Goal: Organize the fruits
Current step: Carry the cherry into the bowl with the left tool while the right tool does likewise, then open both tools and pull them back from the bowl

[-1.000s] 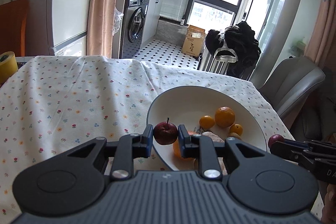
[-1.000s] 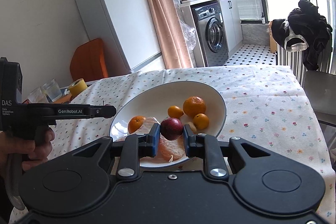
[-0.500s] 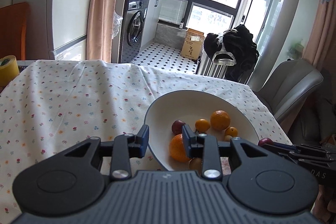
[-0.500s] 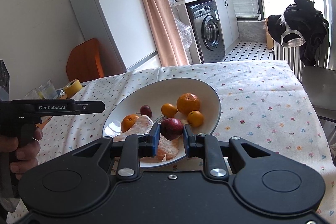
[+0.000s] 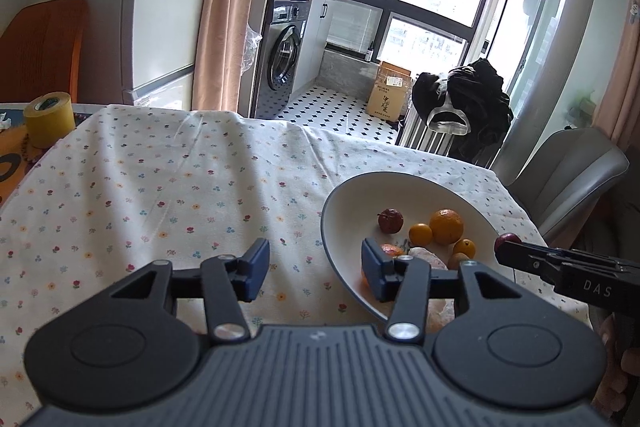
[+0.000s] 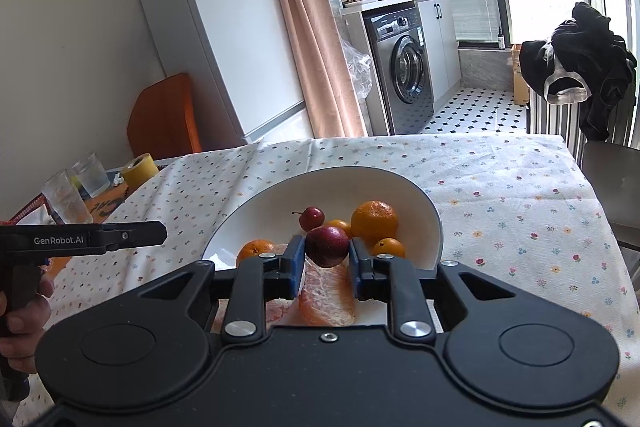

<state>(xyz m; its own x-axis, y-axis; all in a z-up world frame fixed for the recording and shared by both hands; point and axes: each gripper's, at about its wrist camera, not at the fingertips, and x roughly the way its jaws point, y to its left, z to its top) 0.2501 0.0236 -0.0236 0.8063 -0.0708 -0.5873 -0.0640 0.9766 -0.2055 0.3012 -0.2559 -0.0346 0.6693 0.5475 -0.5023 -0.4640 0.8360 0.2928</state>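
A kitchen with a white fridge [image 6: 224, 27], a front-loading washing machine [image 6: 404, 71] and a black-and-white tiled floor lies behind a table [image 5: 160, 179] covered by a pale cloth printed with small flowers. On the cloth stands a wide white bowl [image 6: 434, 223] with a darker outer rim. In it lie a large orange [image 6: 375, 219], a smaller orange [image 6: 389, 247] just in front of it, another orange [image 6: 256, 251] at the near left, a small yellow-orange fruit [image 5: 420, 233] and a small dark red apple [image 6: 312, 219] with its stem up, resting near the bowl's middle. Peeled pale-orange citrus segments [image 6: 326, 297] lie at the near edge of the bowl.

The right hand-held gripper [image 6: 326, 263] is closed on a dark red plum-like fruit [image 6: 327, 246], round and glossy, pinched between its blue pads above the near part of the bowl. In the left wrist view that fruit shows as a small red ball at the tip of the right tool, just beyond the bowl's right rim.

The left hand-held gripper [image 5: 314, 269] stands wide apart and holds nothing; its right pad hangs over the bowl's near-left rim, its left pad over the cloth. A roll of yellow tape [image 5: 48, 119] and two clear glasses [image 6: 76, 183] stand at the far left edge of the table.
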